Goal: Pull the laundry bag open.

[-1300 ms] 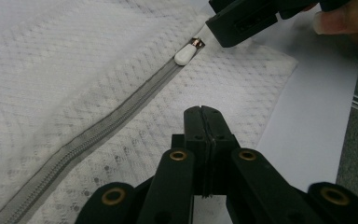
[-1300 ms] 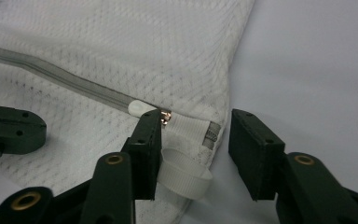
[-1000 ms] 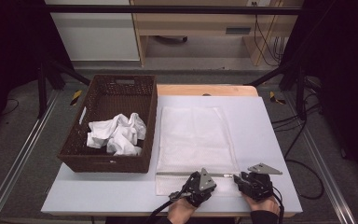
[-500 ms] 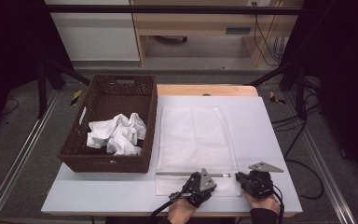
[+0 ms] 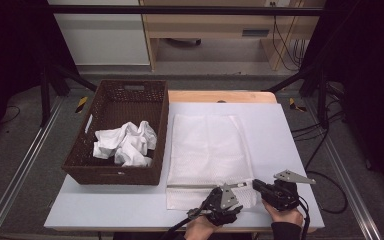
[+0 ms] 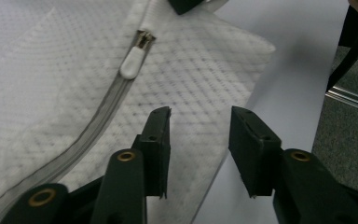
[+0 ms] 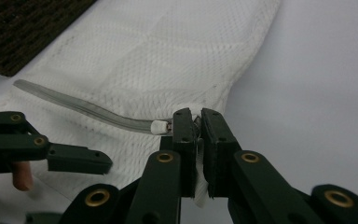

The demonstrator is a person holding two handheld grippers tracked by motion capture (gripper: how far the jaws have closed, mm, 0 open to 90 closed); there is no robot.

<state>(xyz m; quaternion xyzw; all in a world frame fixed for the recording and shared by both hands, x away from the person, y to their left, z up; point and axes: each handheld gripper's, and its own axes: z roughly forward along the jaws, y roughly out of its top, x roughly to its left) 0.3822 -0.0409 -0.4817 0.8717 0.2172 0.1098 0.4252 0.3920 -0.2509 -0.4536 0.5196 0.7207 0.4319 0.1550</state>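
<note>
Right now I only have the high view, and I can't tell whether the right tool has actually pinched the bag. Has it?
Observer: Yes. In the right gripper view the right tool has just been closing and is pinched on the edge of the mesh bag, with white fabric between its jaws.
Operator: Is it on the zipper pull?
Observer: No. The white zipper pull sits just beside the jaws, outside them.
Operator: And the left tool?
Observer: The left tool has just been opening. Its jaws stand apart over the bag and grip nothing.
</note>
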